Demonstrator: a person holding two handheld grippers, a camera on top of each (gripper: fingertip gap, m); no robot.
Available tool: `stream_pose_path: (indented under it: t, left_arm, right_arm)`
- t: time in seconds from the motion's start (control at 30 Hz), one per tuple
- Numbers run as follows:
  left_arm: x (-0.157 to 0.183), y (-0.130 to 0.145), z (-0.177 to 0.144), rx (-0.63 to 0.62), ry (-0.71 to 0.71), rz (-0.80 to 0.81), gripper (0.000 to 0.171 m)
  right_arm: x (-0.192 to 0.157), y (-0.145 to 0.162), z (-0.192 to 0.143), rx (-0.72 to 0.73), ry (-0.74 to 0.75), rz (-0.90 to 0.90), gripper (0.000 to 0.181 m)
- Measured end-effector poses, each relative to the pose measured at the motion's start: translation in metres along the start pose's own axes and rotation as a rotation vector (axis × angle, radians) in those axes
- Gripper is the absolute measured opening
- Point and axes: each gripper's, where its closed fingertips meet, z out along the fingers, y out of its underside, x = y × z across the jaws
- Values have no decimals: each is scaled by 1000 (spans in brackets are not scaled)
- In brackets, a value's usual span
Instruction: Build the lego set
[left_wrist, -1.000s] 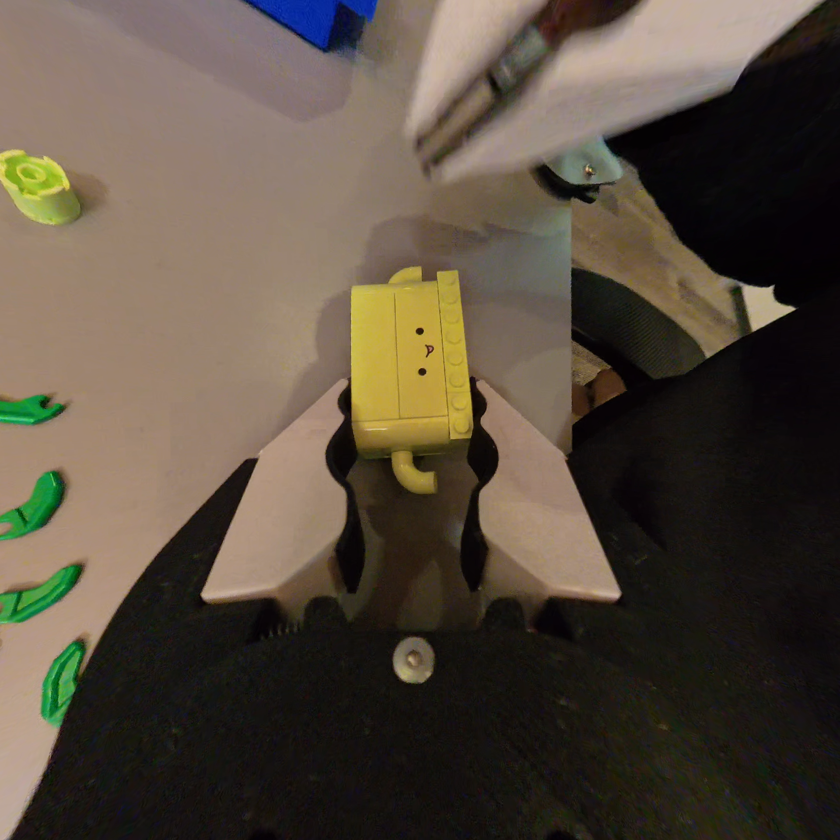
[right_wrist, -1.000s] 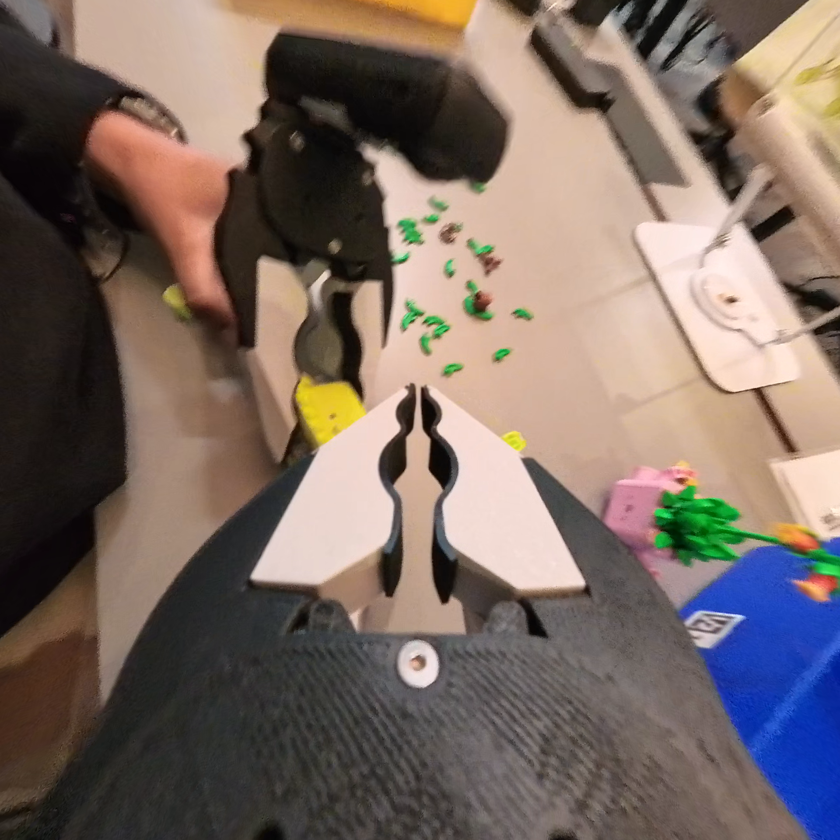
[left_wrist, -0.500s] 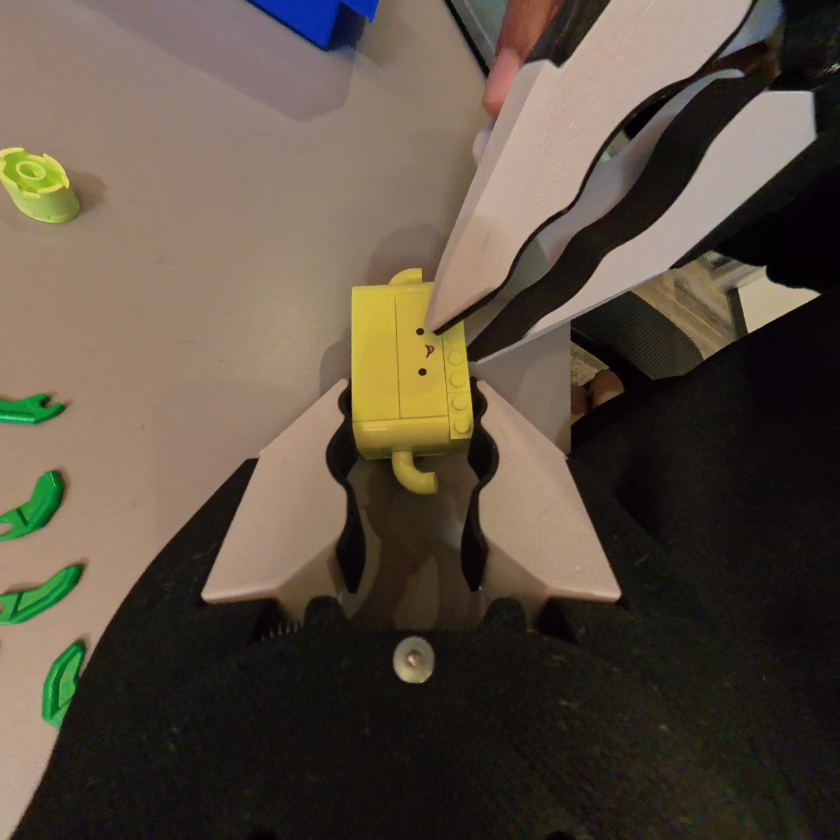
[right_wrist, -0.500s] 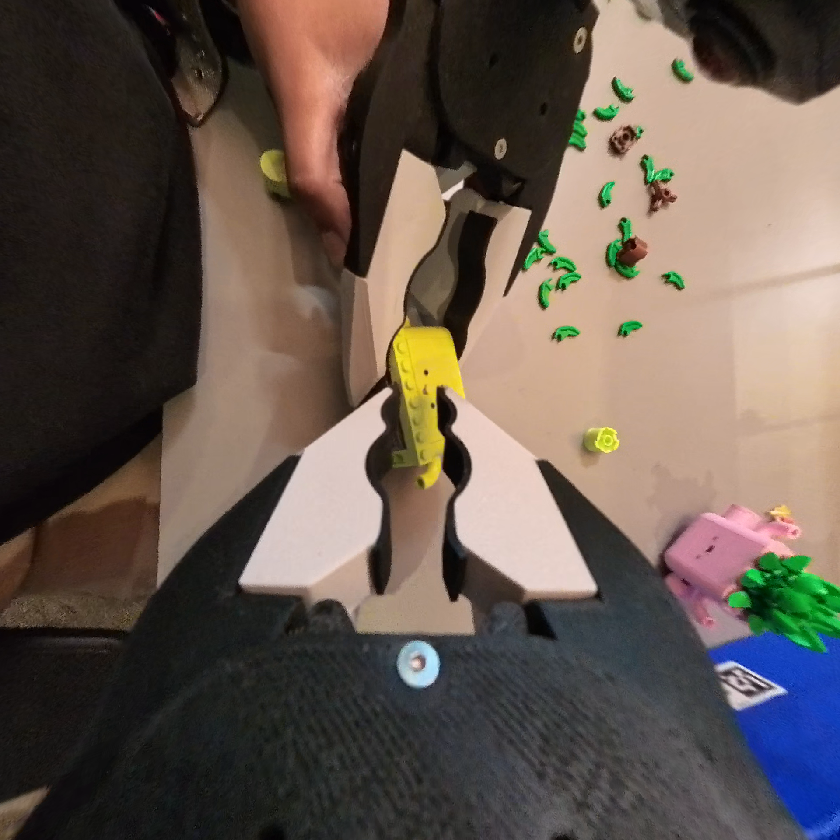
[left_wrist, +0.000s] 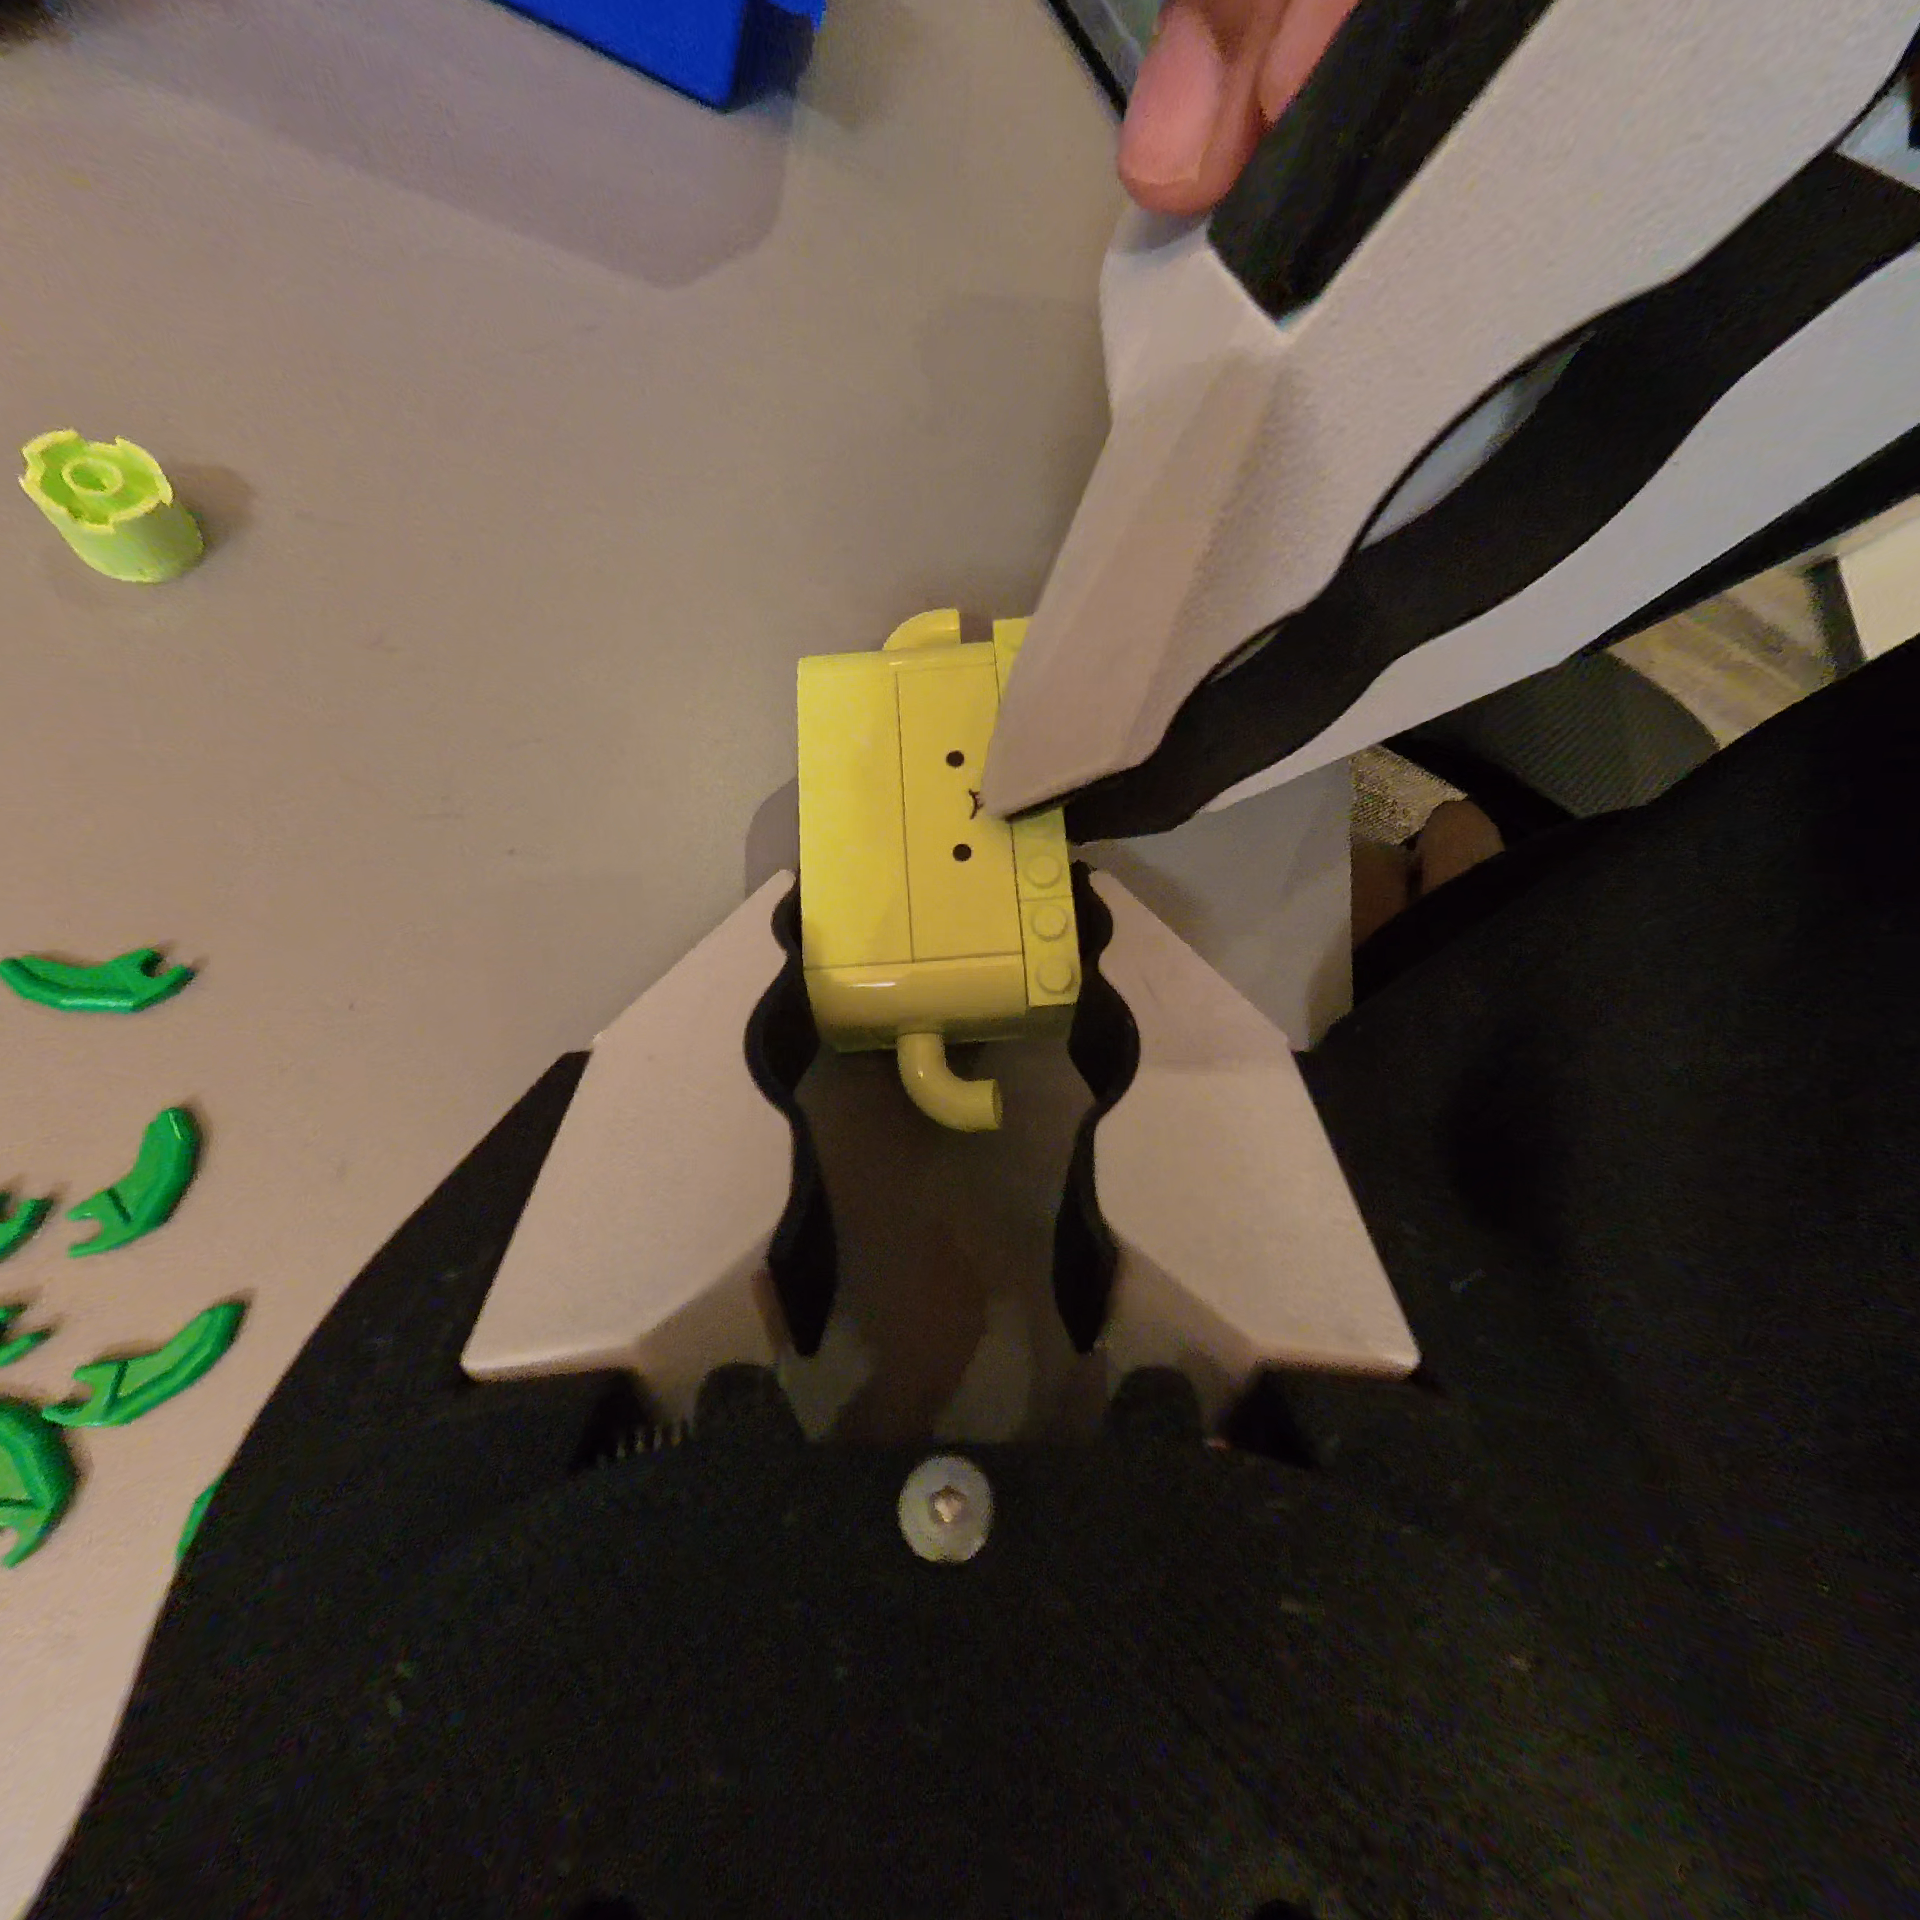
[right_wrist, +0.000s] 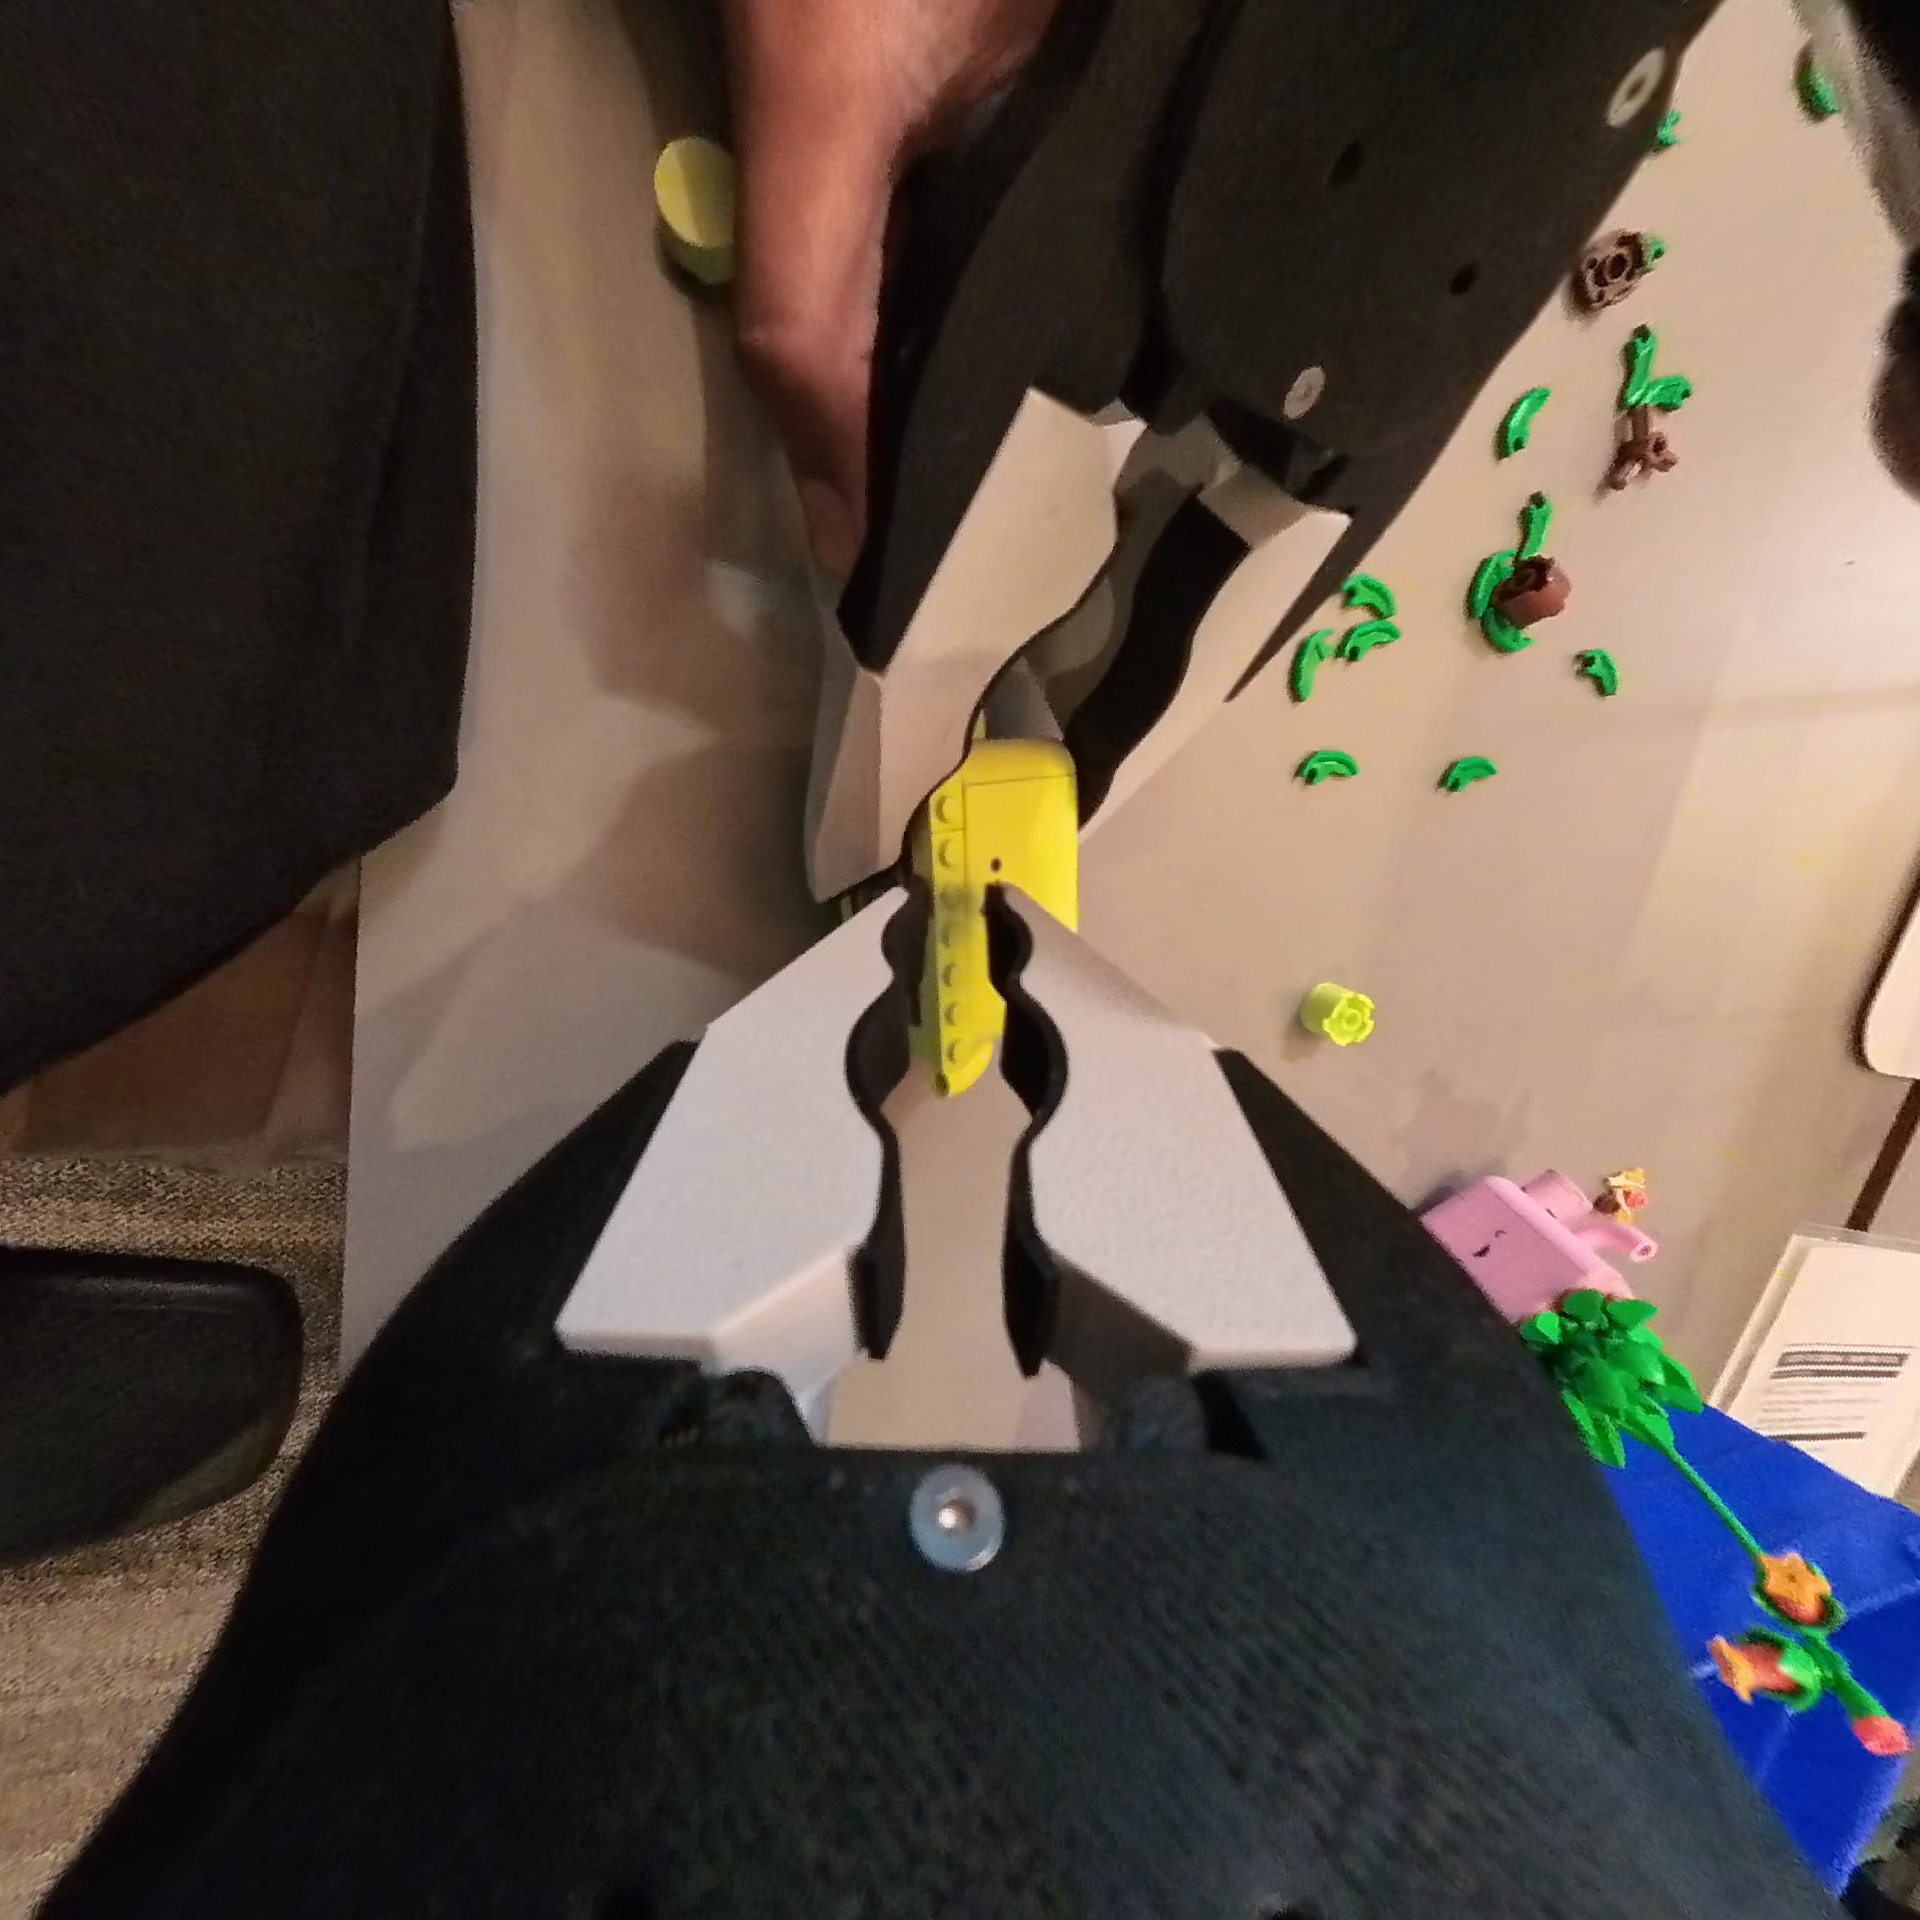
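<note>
Left gripper (left_wrist: 940, 935) was clamped across the yellow block figure (left_wrist: 925, 842), held just above the bench (left_wrist: 468, 520) near its edge; right gripper (right_wrist: 951, 935) had its fingers round the studded plate (right_wrist: 956, 966) on the figure's side, narrowly parted, and whether they actually pinched it could not be told.

Judged step: seating or adjusting that plate on the figure. To do it well, the left should hold firm and square while the right presses straight along the stud axis, without twisting; the curved hook piece (left_wrist: 951, 1091) under the figure looked easy to knock loose.

Left wrist view alone showed the dotted face on the figure, the hook, a lime round piece (left_wrist: 109, 520) well apart, and green leaf pieces (left_wrist: 135, 1174) at the bench's left. Right wrist view alone showed the plate's stud row edge-on between the fingers, a hand (right_wrist: 831, 260) on the left gripper, a pink block figure (right_wrist: 1507, 1236), a green plant stem with flowers (right_wrist: 1621, 1382) over a blue bin (right_wrist: 1766, 1538), and brown stem bits (right_wrist: 1538, 592) among scattered leaves.
</note>
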Motion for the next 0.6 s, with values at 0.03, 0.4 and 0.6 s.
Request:
stream_pose_path:
  t: [0.03, 0.4, 0.6]
  left_arm:
    - [-1, -1, -1, 3, 0, -6, 47]
    - [-6, -2, -2, 10, -12, -24, 47]
    - [11, -3, 13, -20, 8, 30, 48]
  right_arm:
    - [0, 0, 0, 0, 8, -5, 5]
    - [6, -4, 2, -12, 164, -36, 0]
    - [84, -4, -56, -38, 792, -148, 0]
